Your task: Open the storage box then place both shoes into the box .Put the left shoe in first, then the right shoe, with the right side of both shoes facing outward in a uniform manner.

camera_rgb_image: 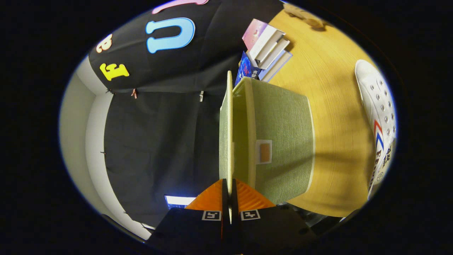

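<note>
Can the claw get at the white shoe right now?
Probably not yet: the claw is shut on the box lid, holding it raised. The shoe lies on the table beyond the box, so the lid must be released first.

Pale green woven storage box (283,141) with cream edging and an orange tag; orange ribbed claw (230,198) pads; white shoe (380,117) with red-blue stripes at three o'clock; yellow wood-grain table (336,88).

Claw (229,198) pinching green box lid (229,134) — white shoe (380,117) beyond, on table (332,88).
</note>
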`<state>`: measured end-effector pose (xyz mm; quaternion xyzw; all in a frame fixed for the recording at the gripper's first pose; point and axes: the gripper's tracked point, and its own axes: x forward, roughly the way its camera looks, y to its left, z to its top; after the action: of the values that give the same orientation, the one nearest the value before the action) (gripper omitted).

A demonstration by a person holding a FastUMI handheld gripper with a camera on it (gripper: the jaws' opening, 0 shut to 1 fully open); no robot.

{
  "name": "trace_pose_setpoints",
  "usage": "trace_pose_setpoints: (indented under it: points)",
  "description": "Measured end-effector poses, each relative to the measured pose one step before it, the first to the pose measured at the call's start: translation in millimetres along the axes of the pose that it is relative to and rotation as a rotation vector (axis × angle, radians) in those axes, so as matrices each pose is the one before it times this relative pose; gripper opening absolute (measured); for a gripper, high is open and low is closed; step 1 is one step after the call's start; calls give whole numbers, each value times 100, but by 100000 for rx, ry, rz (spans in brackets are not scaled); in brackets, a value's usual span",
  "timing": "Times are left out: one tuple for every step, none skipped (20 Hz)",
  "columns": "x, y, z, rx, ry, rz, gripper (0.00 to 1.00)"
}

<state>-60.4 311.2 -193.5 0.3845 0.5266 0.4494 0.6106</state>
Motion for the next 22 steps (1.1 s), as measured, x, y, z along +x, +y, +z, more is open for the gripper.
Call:
trace_pose_setpoints:
  points:
    - [-117, 1124, 123, -3197, 279, -602, 5]
    - [-122, 1165, 299, -2580, 118, -525, 5]
    - [140, 1272, 296, -1990, 382, -326, 5]
    - [59, 1347, 191, -1926, 148, -512, 5]
    - [242, 1230, 431, -2352, 74, -671, 5]
    - [293, 1166, 326, -2994, 479, -629, 6]
    - [310, 1316, 40, -3075, 536, -808, 7]
    - [563, 1239, 157, -2616, 754, -786, 7]
    - [624, 1203, 136, -1836, 517, -261, 7]
    - [690, 1307, 99, -1027, 441, 240, 7]
    - [839, 1266, 134, -853, 539, -532, 7]
    - [1058, 936, 248, -1186, -62, -682, 7]
    - [990, 1012, 136, -1779, 254, -455, 7]
    - [912, 1024, 37, -2299, 382, -585, 7]
    - [1112, 862, 10, -2282, 588, -696, 7]
    - [1287, 887, -26, -1947, 257, -449, 7]
    - [1195, 664, 74, -392, -37, -255, 7]
    - [1346, 924, -101, 862, 94, 570, 7]
    - [1416, 922, -61, 813, -214, 516, 7]
    - [1651, 425, -29, 593, -441, -11, 7]
    - [1578, 327, -137, 688, 77, -518, 7]
    - [1609, 306, -357, 455, 791, -480, 7]
